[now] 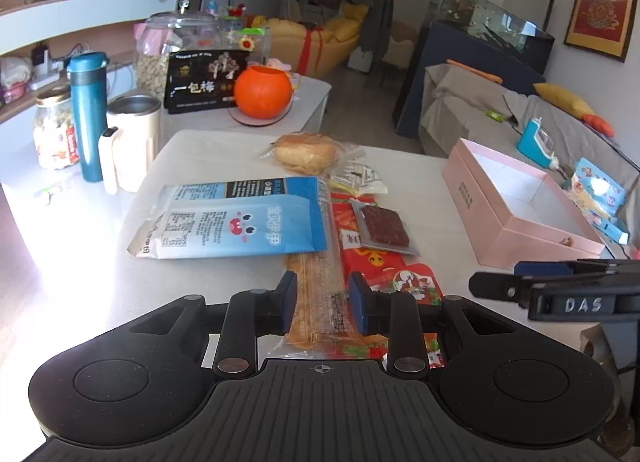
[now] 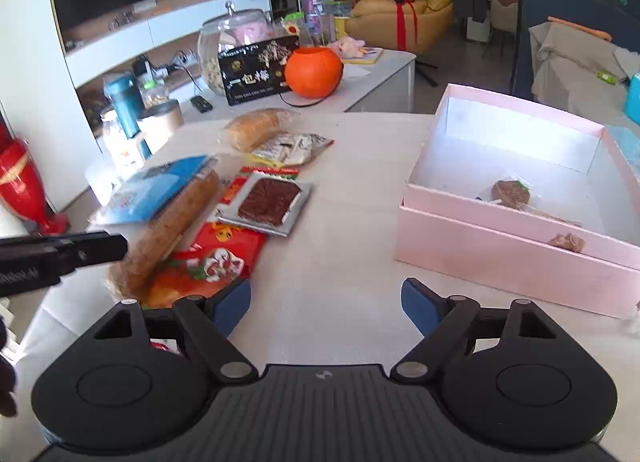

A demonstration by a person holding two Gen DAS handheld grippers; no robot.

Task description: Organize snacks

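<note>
The left gripper clamps its blue pads on a long biscuit stick in a clear wrapper, gripped at mid-length, the snack's far end slanting over a red snack packet on the white table. In the right wrist view the same stick angles from the table edge up toward a blue pouch, with the left gripper's black finger reaching in at the frame's left. The right gripper stands wide and empty above bare tabletop, between the snack pile and a pink box. A dark brown bar in clear film lies on the red packet, just beside two overlapping blue pouches. Farther back sit a wrapped round bun and a pale printed packet. The open pink box, at the table's right, holds a chocolate lollipop and a small brown piece near its front wall. Beyond the table: an orange pumpkin-shaped pot, a black box with white characters, a glass jar of nuts, a teal flask and a cream mug.
</note>
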